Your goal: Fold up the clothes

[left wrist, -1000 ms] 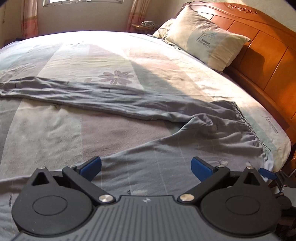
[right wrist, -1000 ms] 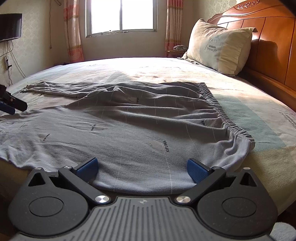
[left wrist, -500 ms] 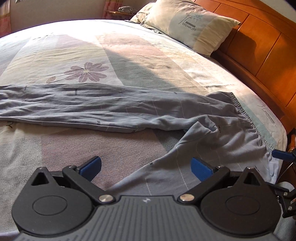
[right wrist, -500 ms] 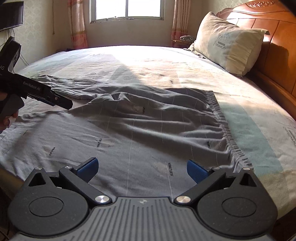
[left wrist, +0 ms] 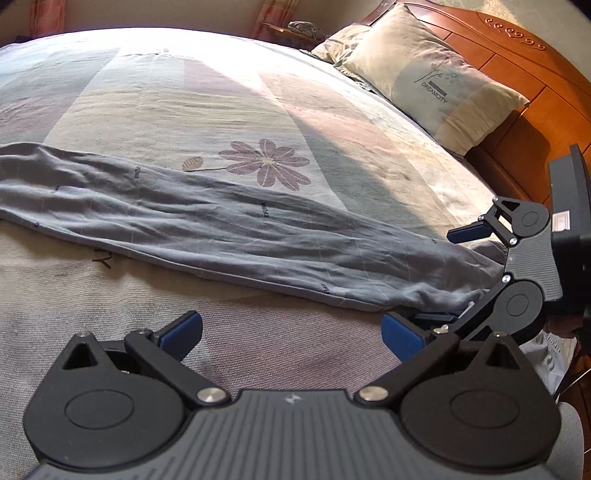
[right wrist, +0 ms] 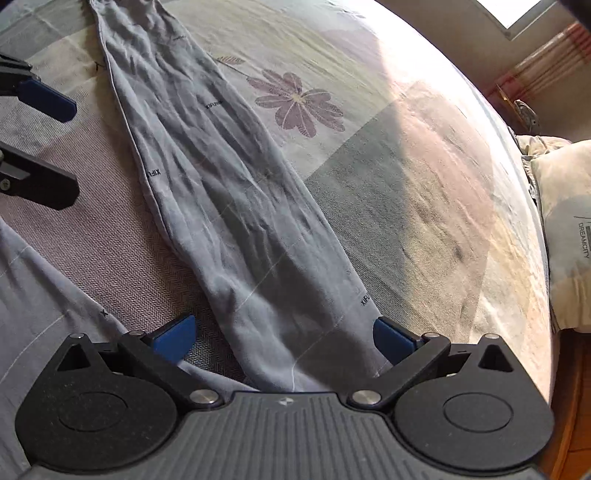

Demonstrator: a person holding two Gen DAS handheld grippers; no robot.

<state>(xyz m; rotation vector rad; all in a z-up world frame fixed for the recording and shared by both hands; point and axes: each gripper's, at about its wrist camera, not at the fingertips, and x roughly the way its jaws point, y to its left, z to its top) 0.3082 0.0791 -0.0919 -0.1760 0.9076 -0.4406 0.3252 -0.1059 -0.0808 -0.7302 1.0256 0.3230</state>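
Grey trousers [left wrist: 221, 225] lie on the bed, one leg stretched from the left toward the right in the left wrist view. My left gripper [left wrist: 291, 334] is open over bare sheet just in front of that leg, touching nothing. My right gripper [left wrist: 448, 275] is open at the leg's right end, one blue pad above the cloth and one low beside it. In the right wrist view the same leg [right wrist: 229, 206] runs from between the open fingers of my right gripper [right wrist: 284, 338] to the upper left. The other leg [right wrist: 37, 295] shows at lower left. My left gripper [right wrist: 70, 147] is at the left edge.
The patchwork bedsheet [left wrist: 266, 166] with a purple flower print covers the bed. A beige pillow [left wrist: 436, 88] leans on the wooden headboard [left wrist: 535, 74] at the right. A bedside stand [left wrist: 295, 27] is far behind. The bed's edge drops off at the right [right wrist: 554, 295].
Both grippers have moved in over the bed. The right one has tipped down and rolled over the upper trouser leg, and now shows in the left view. Both stay open.
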